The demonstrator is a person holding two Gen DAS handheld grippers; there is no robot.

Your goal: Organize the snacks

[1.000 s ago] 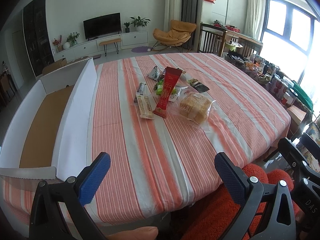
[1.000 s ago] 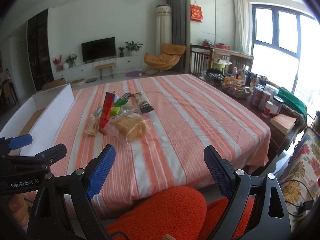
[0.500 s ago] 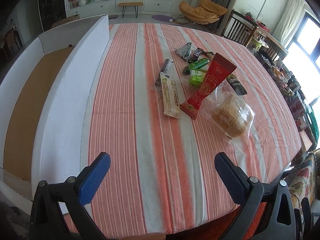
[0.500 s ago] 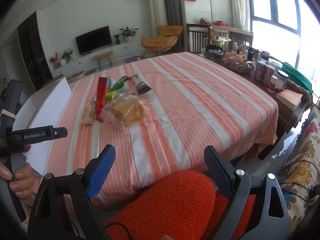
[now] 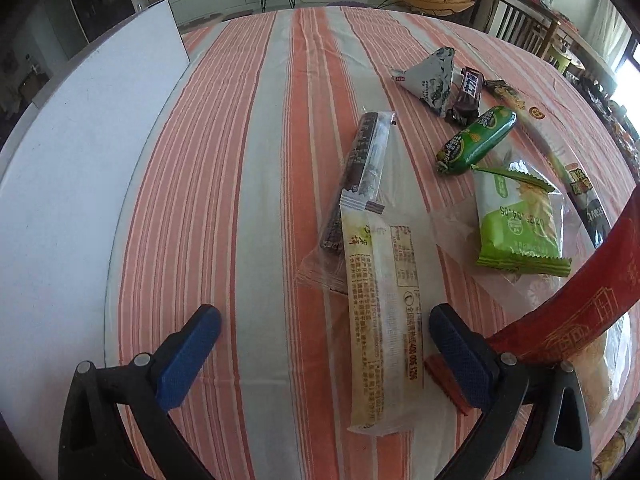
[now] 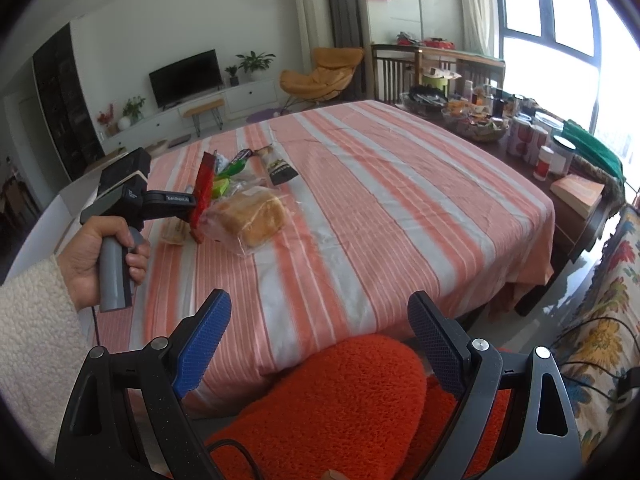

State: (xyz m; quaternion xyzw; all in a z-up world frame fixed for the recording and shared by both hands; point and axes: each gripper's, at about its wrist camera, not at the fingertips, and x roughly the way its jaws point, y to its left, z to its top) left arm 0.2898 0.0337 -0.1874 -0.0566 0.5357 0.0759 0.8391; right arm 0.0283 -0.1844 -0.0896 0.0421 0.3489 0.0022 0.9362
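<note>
Hovering low over the striped tablecloth [image 5: 256,168], the left gripper [image 5: 325,338] has its blue pads spread wide, nothing between them but the near end of a long yellowish wafer pack [image 5: 382,320] lying flat on the cloth, pads clear of it on both sides. A dark chocolate stick in clear wrap [image 5: 360,168] lies partly under that pack's far end. Just right sits a green cracker packet [image 5: 516,224] on clear plastic, then a green sausage-shaped snack [image 5: 476,140], a small brown candy bar [image 5: 468,94] and a grey triangular pouch [image 5: 430,78] farther back. A tall red pouch [image 5: 576,312] leans across the right edge, its foot just beside the right pad. White box wall [image 5: 80,168] runs along the left of the table. From the right wrist view, the right gripper [image 6: 320,344] is also wide open and empty, held off the table edge above an orange fuzzy cushion [image 6: 336,408]. A hand [image 6: 100,252] in a cream fleece sleeve [image 6: 36,332] grips the left tool's grey handle; bagged bread loaf [image 6: 252,216] sits beside the red pouch in the snack cluster.
</note>
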